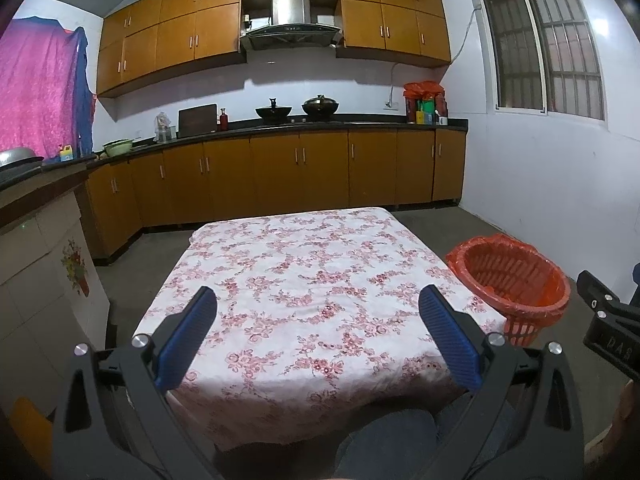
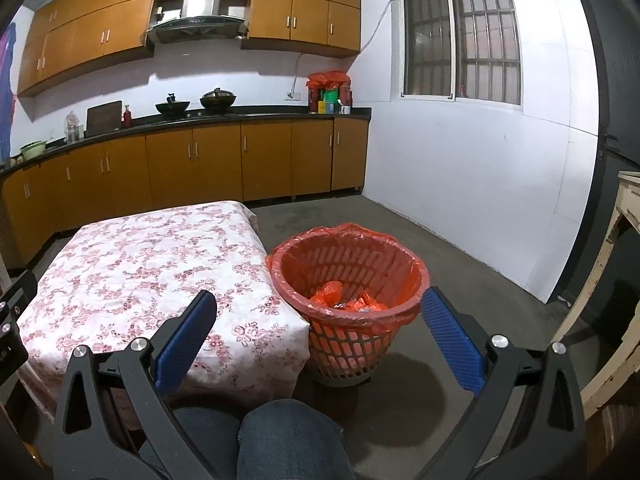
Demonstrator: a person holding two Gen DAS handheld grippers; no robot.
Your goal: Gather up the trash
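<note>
The left gripper (image 1: 316,332) hovers, jaws wide apart, over the floral-clothed table (image 1: 304,264). The right gripper (image 2: 320,332), also spread and holding nothing, faces the red plastic basket lined with an orange bag (image 2: 396,256), just right of the table; crumpled orange trash (image 2: 340,296) lies inside, beyond its jaws.

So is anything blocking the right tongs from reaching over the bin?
Nothing visible does. The right tongs are open and empty, with the orange-lined bin directly ahead on the floor beside the table; its mouth is uncovered, with some trash already inside.
</note>
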